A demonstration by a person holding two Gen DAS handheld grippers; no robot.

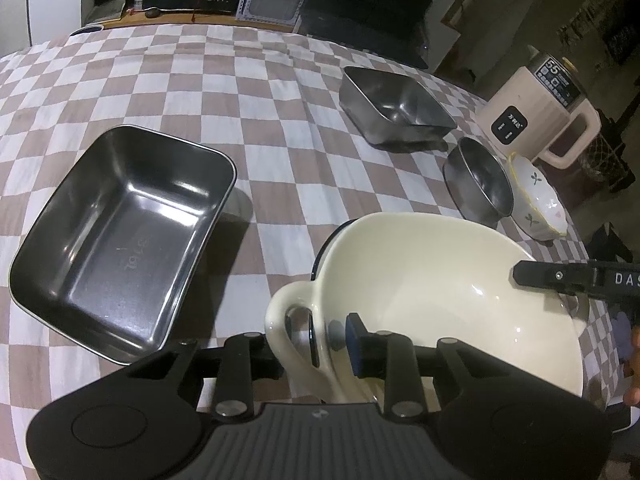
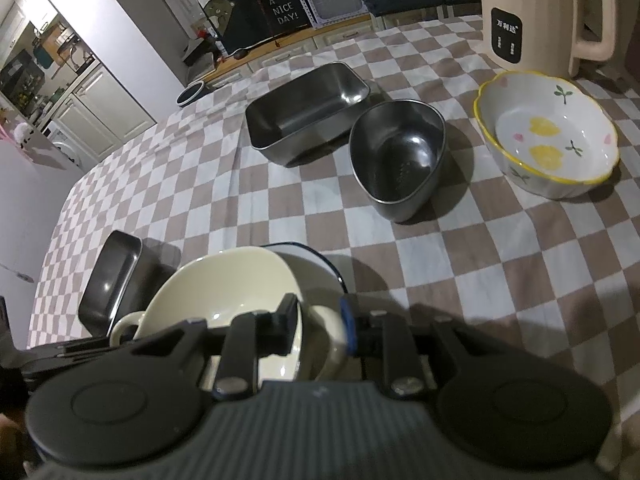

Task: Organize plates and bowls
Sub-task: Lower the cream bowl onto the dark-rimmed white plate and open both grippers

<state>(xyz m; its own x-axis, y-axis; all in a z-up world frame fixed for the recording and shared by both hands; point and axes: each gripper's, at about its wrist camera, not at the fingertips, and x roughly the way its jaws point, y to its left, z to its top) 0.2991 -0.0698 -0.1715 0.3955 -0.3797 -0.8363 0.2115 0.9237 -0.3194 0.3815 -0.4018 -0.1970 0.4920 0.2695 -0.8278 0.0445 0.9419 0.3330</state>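
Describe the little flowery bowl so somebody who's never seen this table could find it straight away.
Start at the tall cream electric kettle at the far right of the checked tablecloth. Just in front of it sits the ceramic bowl. Unlike the steel bowl beside it, it is white with a wavy yellow rim and painted lemons and leaves.

Cream handled bowl (image 1: 440, 300) nested, tilted, in blue-rimmed bowl (image 2: 316, 256)

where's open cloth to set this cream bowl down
The widest bare checkered cloth lies beyond the near steel tray, left of the far steel tray. Crowded: round steel bowl and flowered bowl by the kettle.
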